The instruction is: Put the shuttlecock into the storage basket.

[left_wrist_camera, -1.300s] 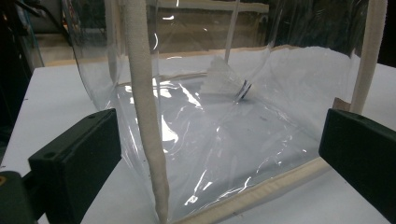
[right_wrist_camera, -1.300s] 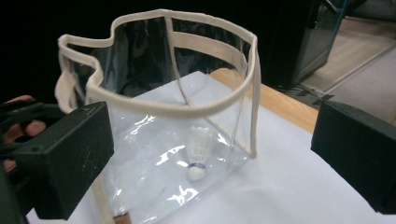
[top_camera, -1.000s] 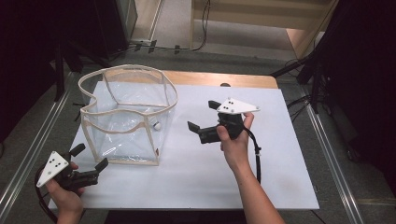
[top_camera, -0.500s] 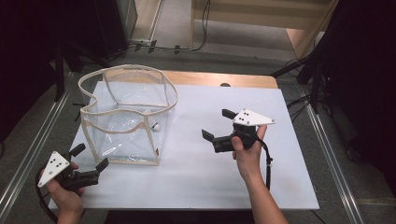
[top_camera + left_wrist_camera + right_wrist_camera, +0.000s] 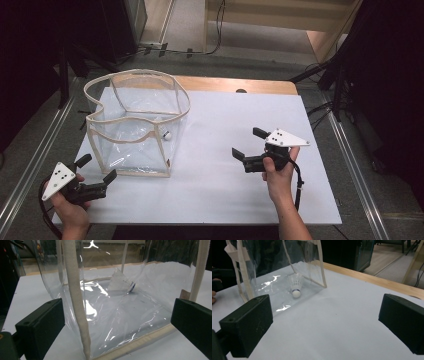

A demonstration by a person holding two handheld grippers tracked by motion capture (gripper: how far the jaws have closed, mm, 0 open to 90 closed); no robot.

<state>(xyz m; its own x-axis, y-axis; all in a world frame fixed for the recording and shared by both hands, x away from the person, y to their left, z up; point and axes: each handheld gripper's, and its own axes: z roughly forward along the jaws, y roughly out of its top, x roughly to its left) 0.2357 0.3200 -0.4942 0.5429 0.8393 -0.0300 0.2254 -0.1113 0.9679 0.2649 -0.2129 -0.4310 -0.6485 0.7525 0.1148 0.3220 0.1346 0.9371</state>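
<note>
A white table top (image 5: 220, 200) takes up most of the scene, with a strip of bare wood (image 5: 235, 85) along its far edge. On its left half stands a clear plastic bag (image 5: 135, 125), open at the top and trimmed in cream fabric binding (the rim sags in a wavy line rather than holding square). It sits upright on its flat base, and the left gripper view looks straight through its near wall, where one cream corner seam (image 5: 77, 302) runs down between the two black jaws.

The right gripper (image 5: 250, 145) is held in the person's right hand (image 5: 277, 175) over the right-centre of the table, well apart from the bag, pointing across toward it. Its jaws stand wide apart with nothing between them. The left gripper (image 5: 97, 170) is held in the left hand (image 5: 70, 210) at the near left corner, close to the bag's near bottom edge; its jaws are likewise spread and empty.

Inside the bag lies a white shuttlecock (image 5: 122, 283), on its side on the bag's floor towards the far right wall. From the right gripper view the shuttlecock's cork nose, ringed by a thin blue band, faces the camera through the plastic, with its feather skirt behind it.
</note>
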